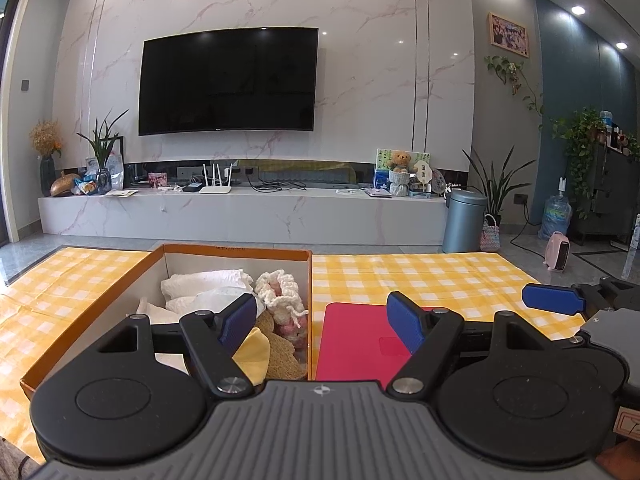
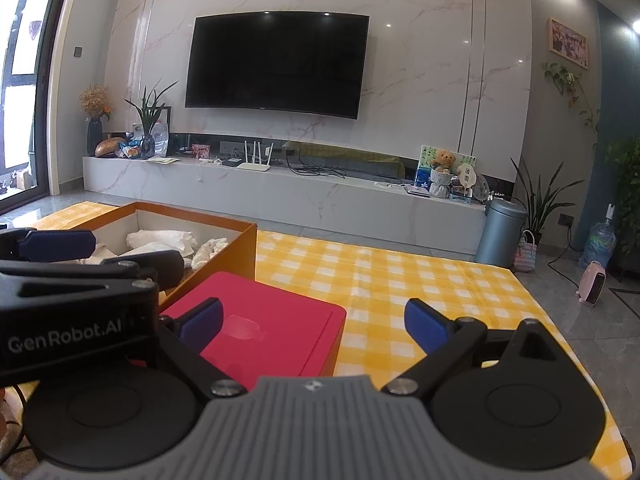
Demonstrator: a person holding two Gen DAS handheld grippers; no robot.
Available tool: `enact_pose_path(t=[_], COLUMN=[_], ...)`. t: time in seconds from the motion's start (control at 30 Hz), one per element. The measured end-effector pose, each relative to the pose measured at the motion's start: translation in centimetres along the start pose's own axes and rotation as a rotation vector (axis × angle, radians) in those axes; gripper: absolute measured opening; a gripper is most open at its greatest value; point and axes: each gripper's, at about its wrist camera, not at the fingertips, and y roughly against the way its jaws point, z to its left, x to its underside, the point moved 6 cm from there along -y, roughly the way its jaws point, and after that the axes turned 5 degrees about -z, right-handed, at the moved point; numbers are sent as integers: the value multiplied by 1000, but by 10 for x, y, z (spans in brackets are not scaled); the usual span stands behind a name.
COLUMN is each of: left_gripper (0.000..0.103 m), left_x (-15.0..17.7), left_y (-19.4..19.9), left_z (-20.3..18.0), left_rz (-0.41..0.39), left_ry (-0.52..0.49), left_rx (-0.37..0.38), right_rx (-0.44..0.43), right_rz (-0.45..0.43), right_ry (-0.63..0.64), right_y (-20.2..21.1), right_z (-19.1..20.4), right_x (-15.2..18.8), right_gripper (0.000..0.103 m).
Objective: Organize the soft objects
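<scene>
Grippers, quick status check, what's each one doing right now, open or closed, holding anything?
Left gripper: open, holding nothing.
Right gripper: open, holding nothing.

The left gripper's (image 1: 322, 322) own fingers hide the near end of the orange box (image 1: 236, 249), covering most of the yellow cloth (image 1: 252, 354) and part of the white cloths (image 1: 204, 286) inside. In the right wrist view the box's left part sits behind the left gripper's body, so little of its contents shows. The red box's (image 2: 272, 320) near left corner is covered too. Small items on the far TV ledge (image 1: 240, 200) are too tiny to tell apart. The right gripper (image 1: 550, 300) is cut off at the left view's right edge.
</scene>
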Motion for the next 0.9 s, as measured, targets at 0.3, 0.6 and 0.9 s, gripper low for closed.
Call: enact_pose_path(t=[0.3, 0.6, 0.9], left_gripper=[87, 87, 87], left_x=[2, 2, 4], left_y=[0, -1, -1], left_z=[-1, -2, -2], left_rz=[8, 6, 13], left_ry=[2, -5, -15], left_rx=[0, -3, -5], right_rx=[-3, -2, -5], right_rz=[9, 11, 20], right_ry=[-1, 1, 1], right_y=[-1, -2, -2], right_z=[1, 2, 2], right_x=[-1, 1, 2], right_gripper=[95, 94, 94])
